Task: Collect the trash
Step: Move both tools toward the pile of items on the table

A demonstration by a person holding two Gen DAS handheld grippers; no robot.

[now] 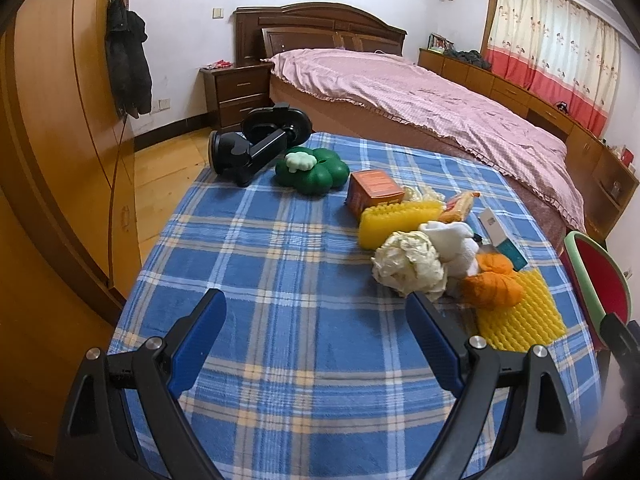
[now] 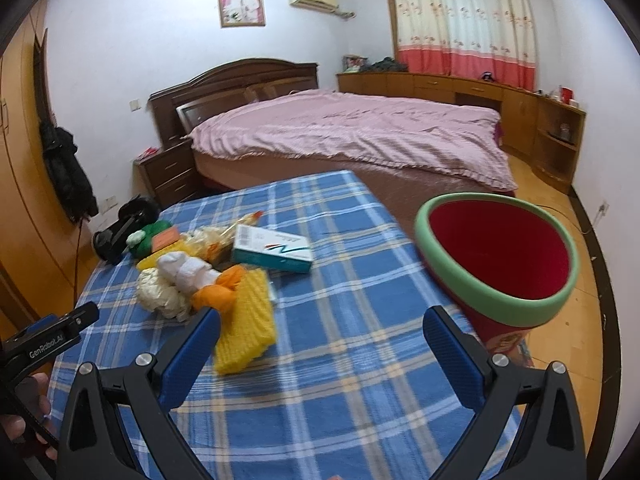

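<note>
A heap of trash lies on the blue plaid table [image 1: 280,240]: a crumpled cream paper ball [image 1: 408,262], white tissue [image 1: 452,240], an orange wad [image 1: 494,286], yellow foam netting [image 1: 520,312], a yellow foam piece [image 1: 396,218], an orange box [image 1: 374,192] and a teal-white carton [image 2: 274,250]. A red bin with a green rim [image 2: 500,260] stands at the table's right edge. My left gripper [image 1: 316,312] is open and empty, just short of the paper ball. My right gripper [image 2: 320,328] is open and empty, between the netting [image 2: 244,320] and the bin.
A green flower-shaped object [image 1: 312,168] and a black phone mount [image 1: 260,140] sit at the table's far left. A pink-covered bed [image 2: 352,132] lies beyond the table. A wooden wardrobe [image 1: 52,140] stands to the left, and low cabinets [image 2: 480,96] under curtains.
</note>
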